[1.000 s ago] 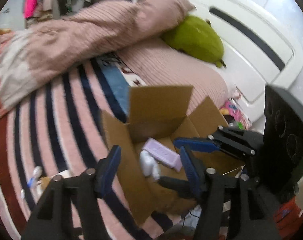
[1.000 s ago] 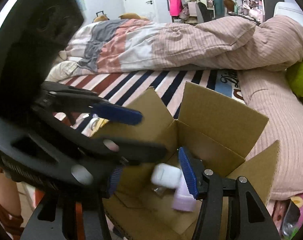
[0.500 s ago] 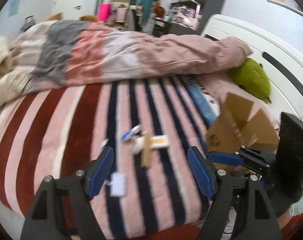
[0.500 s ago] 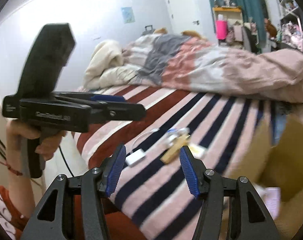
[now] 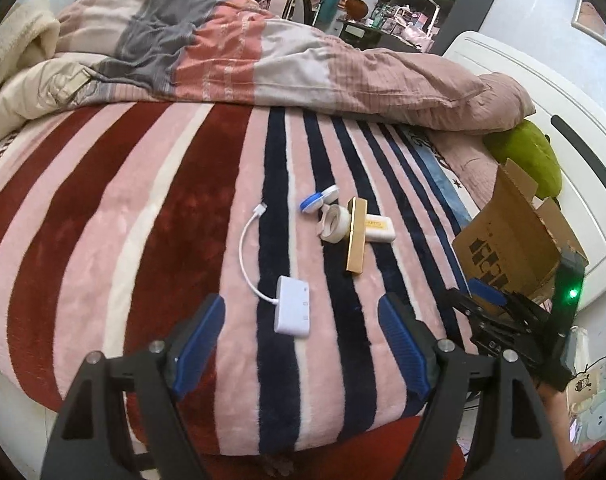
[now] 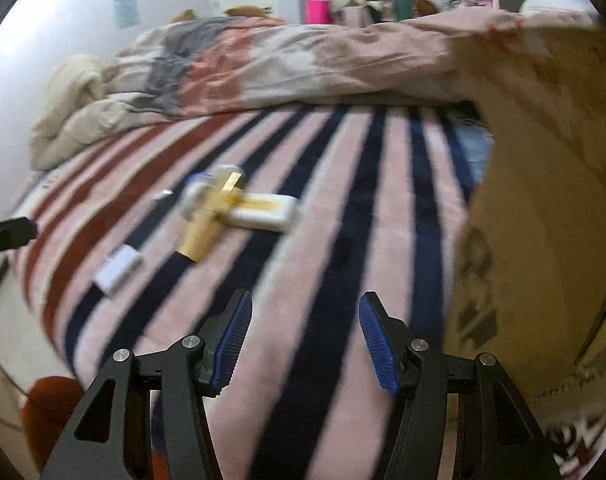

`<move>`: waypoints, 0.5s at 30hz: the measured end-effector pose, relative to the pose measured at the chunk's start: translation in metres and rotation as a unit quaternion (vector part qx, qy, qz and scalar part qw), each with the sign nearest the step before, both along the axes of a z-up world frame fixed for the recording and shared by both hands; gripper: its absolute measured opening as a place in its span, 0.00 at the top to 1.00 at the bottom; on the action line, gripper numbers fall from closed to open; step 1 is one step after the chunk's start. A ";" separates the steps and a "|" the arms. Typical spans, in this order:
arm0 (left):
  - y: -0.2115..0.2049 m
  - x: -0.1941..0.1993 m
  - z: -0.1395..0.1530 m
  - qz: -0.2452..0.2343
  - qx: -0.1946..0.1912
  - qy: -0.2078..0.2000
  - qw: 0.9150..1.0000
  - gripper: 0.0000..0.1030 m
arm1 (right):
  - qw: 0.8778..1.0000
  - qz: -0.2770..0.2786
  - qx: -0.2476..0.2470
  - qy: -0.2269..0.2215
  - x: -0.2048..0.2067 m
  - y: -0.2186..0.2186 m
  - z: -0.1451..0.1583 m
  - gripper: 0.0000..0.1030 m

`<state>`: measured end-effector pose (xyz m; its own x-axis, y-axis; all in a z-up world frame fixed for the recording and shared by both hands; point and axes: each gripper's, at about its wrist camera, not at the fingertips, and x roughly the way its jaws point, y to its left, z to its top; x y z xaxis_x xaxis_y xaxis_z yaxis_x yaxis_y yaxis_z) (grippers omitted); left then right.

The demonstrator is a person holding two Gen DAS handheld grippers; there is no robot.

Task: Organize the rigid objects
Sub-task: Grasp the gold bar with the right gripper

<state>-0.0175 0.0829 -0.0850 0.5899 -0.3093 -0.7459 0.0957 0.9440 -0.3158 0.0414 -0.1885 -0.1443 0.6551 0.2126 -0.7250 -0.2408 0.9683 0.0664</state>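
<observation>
Loose items lie on the striped blanket: a white adapter with a cable, a gold bar lying across a white-and-yellow box, a roll of tape and a blue-and-white round case. My left gripper is open and empty, just short of the adapter. My right gripper is open and empty over the blanket beside the cardboard box. The box also shows in the left wrist view, with the right gripper in front of it. The gold bar and the adapter are blurred in the right wrist view.
A rumpled pink and grey duvet lies across the back of the bed. A green plush rests by the white headboard. Shelves and clutter stand beyond the bed. The bed's near edge runs just under both grippers.
Both grippers have swung left, away from the inside of the cardboard box, and now face the loose items on the blanket. The left gripper has come closer to the adapter.
</observation>
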 end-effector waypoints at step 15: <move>0.029 -0.003 -0.010 0.028 0.001 0.005 1.000 0.26 | 0.987 0.118 0.090 0.056 0.070 0.093 -0.011 0.52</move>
<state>-0.0201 0.1121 -0.0947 0.5990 -0.2756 -0.7518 0.0407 0.9481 -0.3152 0.1117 -0.0958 -0.1553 0.4896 0.4821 -0.7266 -0.4391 0.8562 0.2722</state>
